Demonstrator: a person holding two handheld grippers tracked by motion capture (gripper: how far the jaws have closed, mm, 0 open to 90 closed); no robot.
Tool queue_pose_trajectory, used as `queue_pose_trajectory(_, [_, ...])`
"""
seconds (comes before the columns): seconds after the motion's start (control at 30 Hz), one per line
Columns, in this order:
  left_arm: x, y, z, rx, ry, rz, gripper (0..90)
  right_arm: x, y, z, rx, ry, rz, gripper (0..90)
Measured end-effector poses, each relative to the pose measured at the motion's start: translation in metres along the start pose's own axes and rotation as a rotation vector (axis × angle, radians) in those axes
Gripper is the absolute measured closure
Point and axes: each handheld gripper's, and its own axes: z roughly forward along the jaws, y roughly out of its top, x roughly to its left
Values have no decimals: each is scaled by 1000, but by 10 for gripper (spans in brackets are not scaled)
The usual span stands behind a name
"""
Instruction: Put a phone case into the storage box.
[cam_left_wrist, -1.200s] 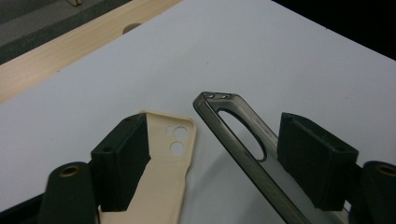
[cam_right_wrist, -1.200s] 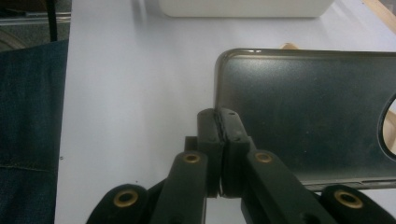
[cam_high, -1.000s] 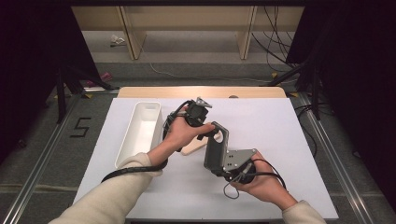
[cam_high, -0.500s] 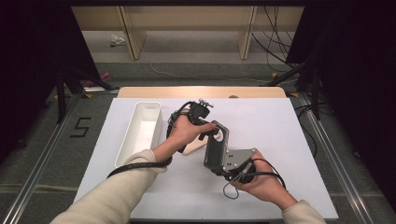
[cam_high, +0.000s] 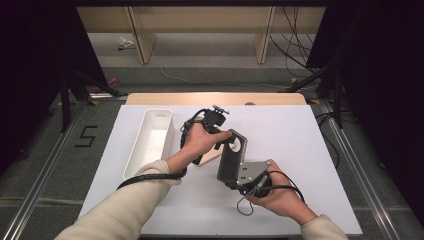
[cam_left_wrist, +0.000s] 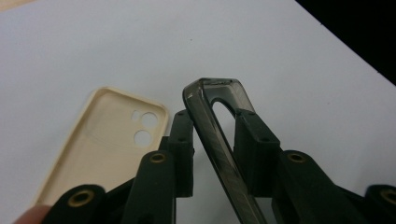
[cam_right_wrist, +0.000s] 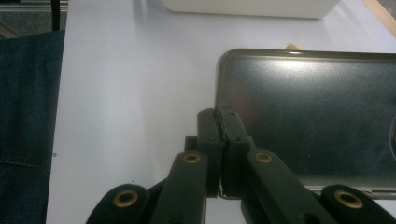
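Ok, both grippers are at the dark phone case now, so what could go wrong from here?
The right gripper pinches only the thin edge of the dark phone case, so it could twist or slip loose. The left gripper has just been closing around the case's camera end, one jaw still off it; a skewed squeeze may bend the soft rim. The beige case lies just beneath on the white table and could get nudged.

Grey floor (cam_high: 45, 165), wooden shelving (cam_high: 200, 20) behind
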Motion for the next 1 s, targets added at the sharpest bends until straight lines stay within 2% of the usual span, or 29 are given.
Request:
queue_pose_trajectory(0.17, [-6, -1, -5, -45, -41, -26, 740, 0, -1, 3, 3, 11, 11, 892])
queue_pose_trajectory(0.27, [-13, -2, -9, -91, -86, -42, 785, -1, -2, 6, 12, 14, 5, 887])
queue_pose_trajectory(0.33, [-17, -2, -11, -107, -103, -36, 805, -1, -2, 9, 15, 7, 7, 881])
queue_pose_trajectory(0.37, [-19, -2, -12, -119, -105, -22, 809, -1, -2, 10, 15, 8, 13, 879])
queue_pose_trajectory(0.4, [-22, -2, -14, -131, -83, 25, 810, -1, -2, 10, 13, 4, 16, 879])
queue_pose_trajectory(0.47, [-24, -3, -16, -162, -59, 78, 810, -2, -2, 10, 6, -5, 27, 840])
queue_pose_trajectory(0.63, [-20, -4, -20, -209, -40, 154, 809, -4, -5, 8, -11, -40, 89, 663])
queue_pose_trajectory(0.73, [-16, -7, -22, -231, -13, 188, 809, -6, -6, 6, -27, -67, 123, 579])
queue_pose_trajectory(0.9, [-9, -14, -28, -276, -9, 226, 809, -14, -12, 1, -68, -140, 205, 397])
queue_pose_trajectory(1.0, [-6, -18, -33, -300, -5, 249, 810, -18, -16, -3, -74, -171, 238, 354])
